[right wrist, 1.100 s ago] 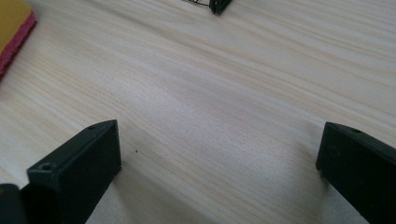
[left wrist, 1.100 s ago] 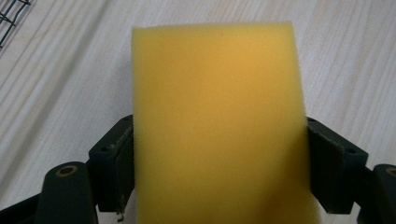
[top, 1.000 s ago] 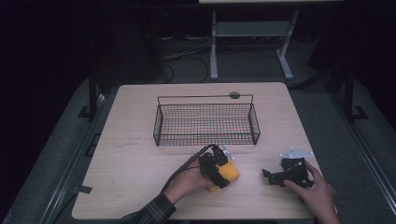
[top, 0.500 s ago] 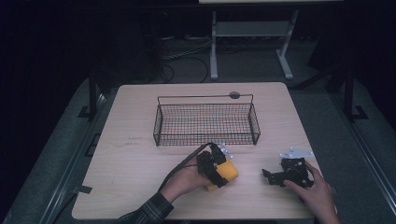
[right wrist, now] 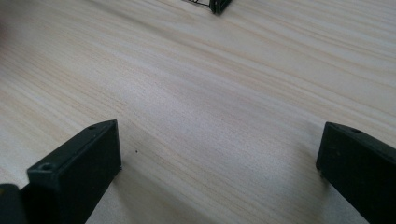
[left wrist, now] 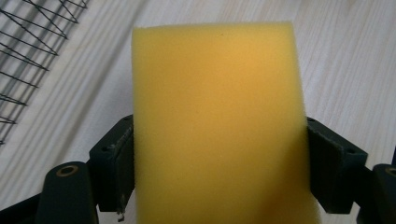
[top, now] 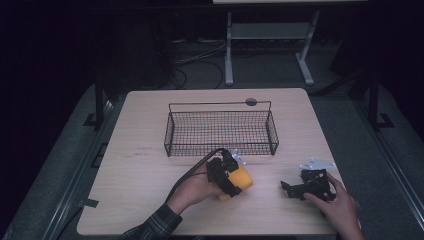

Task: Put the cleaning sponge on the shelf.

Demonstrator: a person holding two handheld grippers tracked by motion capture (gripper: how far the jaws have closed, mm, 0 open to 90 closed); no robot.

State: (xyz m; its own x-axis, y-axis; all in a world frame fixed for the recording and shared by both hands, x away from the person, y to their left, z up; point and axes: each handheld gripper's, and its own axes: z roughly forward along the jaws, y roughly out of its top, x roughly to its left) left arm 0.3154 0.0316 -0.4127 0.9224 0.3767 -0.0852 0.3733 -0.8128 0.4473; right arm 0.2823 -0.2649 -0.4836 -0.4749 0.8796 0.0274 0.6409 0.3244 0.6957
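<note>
Left gripper (top: 235,172) clamps yellow sponge (left wrist: 217,126) just before wire basket (top: 220,131); probably lift clear over near rim. Right gripper (right wrist: 219,177) gapes wide, empty.

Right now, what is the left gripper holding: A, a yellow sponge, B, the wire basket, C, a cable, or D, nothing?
A: in the left gripper view, the left gripper has both jaws pressed against the sides of the yellow sponge.

The sponge (top: 240,179) is sitting on the table (top: 140,175) just in front of the wire basket (top: 221,131), with the right gripper (top: 295,188) lying well to its right.
</note>
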